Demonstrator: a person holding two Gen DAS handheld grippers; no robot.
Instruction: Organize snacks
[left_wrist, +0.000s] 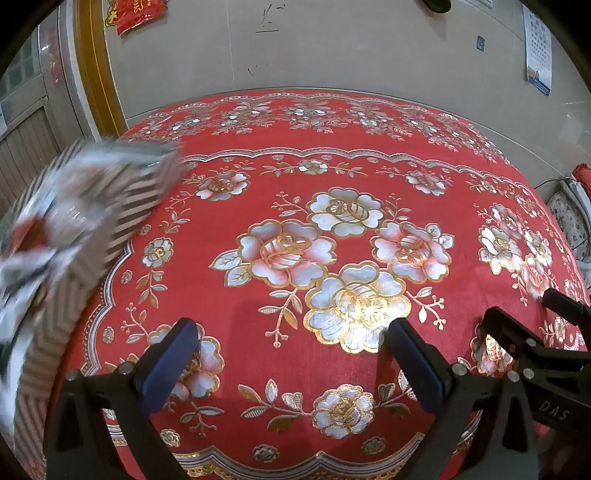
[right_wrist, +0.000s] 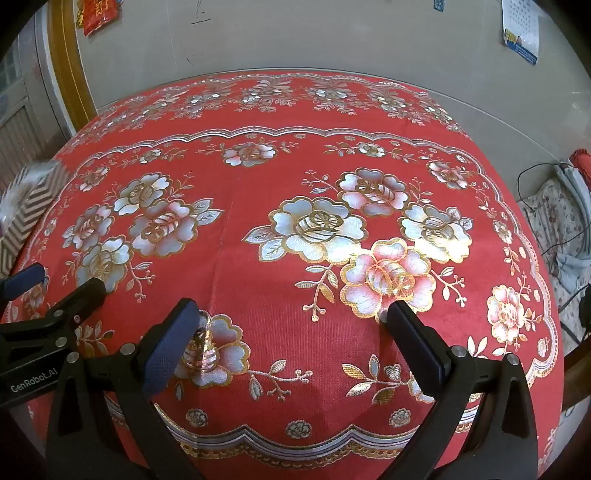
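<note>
Round table (left_wrist: 258, 310) under red floral cloth, bare at centre. Striped box (left_wrist: 92, 229) at table's left edge, blurred, holding crumpled snack packets (left_wrist: 33, 236). Left gripper (left_wrist: 291, 339) and right gripper (right_wrist: 288, 317) above near edge, side by side, fingers spread wide, gripping nothing.

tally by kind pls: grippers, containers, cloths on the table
Grippers: 2, left gripper and right gripper, both open and empty
Containers: 1, striped box at the table's left edge, blurred
Cloths: 1, red floral tablecloth
Total: 4
</note>
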